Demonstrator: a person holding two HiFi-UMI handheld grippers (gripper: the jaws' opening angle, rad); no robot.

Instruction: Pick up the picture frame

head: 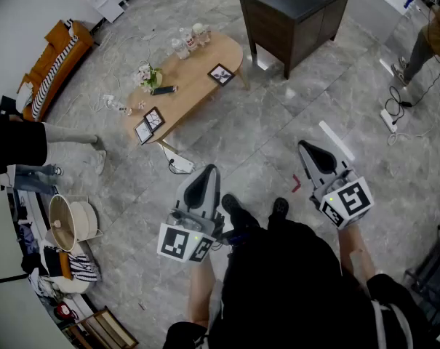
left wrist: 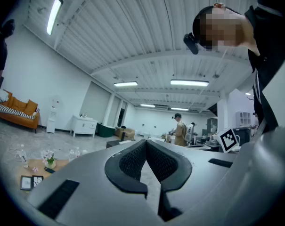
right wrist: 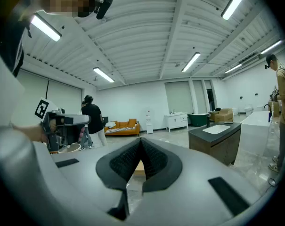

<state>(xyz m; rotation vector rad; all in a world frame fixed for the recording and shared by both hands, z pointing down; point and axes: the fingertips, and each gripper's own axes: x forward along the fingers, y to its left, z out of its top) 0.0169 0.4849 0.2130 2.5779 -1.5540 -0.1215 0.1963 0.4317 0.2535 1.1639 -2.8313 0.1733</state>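
Three picture frames lie on the wooden table [head: 205, 58]: one frame [head: 220, 74] at its far end, and a pair of frames [head: 149, 126] side by side at the near end. Both tools hang well apart from them. The left gripper [head: 207, 171] has its jaws pressed together, empty, and the right gripper [head: 305, 146] is just the same. Three bottles [head: 191, 41] and one flower pot [head: 148, 76] share the table.

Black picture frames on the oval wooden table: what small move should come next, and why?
Probably step toward the light oval wooden table, because the black picture frames sit there, well away from the left gripper and the right gripper, whose jaws are shut on nothing.
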